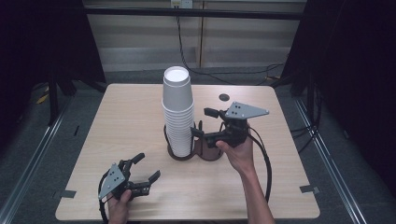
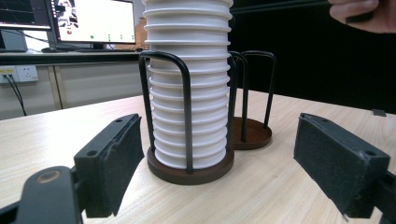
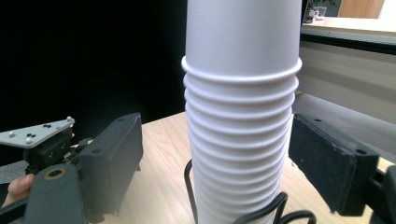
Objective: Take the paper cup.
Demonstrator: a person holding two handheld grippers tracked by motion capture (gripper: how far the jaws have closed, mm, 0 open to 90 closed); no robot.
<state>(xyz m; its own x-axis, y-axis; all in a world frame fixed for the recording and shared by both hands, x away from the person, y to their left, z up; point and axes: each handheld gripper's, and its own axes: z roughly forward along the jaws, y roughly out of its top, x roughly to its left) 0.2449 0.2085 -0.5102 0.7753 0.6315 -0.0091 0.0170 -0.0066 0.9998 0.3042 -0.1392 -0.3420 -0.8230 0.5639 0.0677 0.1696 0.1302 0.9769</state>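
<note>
In the high view, the tall stack of white paper cups (image 1: 178, 112) stands in the left ring of a dark two-ring wire cup holder (image 1: 194, 148). The right gripper (image 1: 201, 123) spreads its jaws beside the stack; the left gripper (image 1: 146, 167), also open, rests well apart, nearer the person.

In the left gripper view, the stack rises beyond the spread black pads (image 2: 111, 163), untouched.

In the right gripper view, the stack sits between the pads (image 3: 332, 161); closing squarely and gently just under the top cup's rim should avoid crushing.

A lab: black curtains (image 1: 355, 70), monitors (image 2: 95, 21), lone wooden table (image 1: 135, 121).
</note>
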